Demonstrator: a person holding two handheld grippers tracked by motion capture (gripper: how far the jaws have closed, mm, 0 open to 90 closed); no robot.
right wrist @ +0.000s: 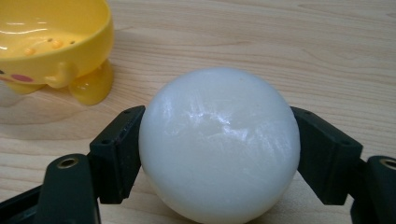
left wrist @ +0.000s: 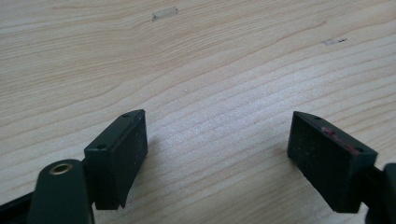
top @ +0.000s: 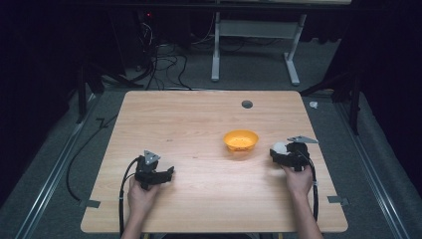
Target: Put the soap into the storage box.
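The right gripper [right wrist: 219,154], hand low at the table's [top: 199,124] right edge, clamps a white ball [right wrist: 219,144] beside the yellow bowl [top: 241,140]; the left gripper [left wrist: 217,158] rests with jaws apart.

Bowl [top: 241,140] on table [top: 199,119], right of centre. Ball [top: 279,148] just right of bowl, between jaws of right tool [top: 278,152]. Left tool [top: 169,174] well apart, near-left of table, w/ bare tabletop between its jaws.

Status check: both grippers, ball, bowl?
Right gripper clamped on white ball. Left gripper open, empty. Yellow bowl beside ball; path clear.
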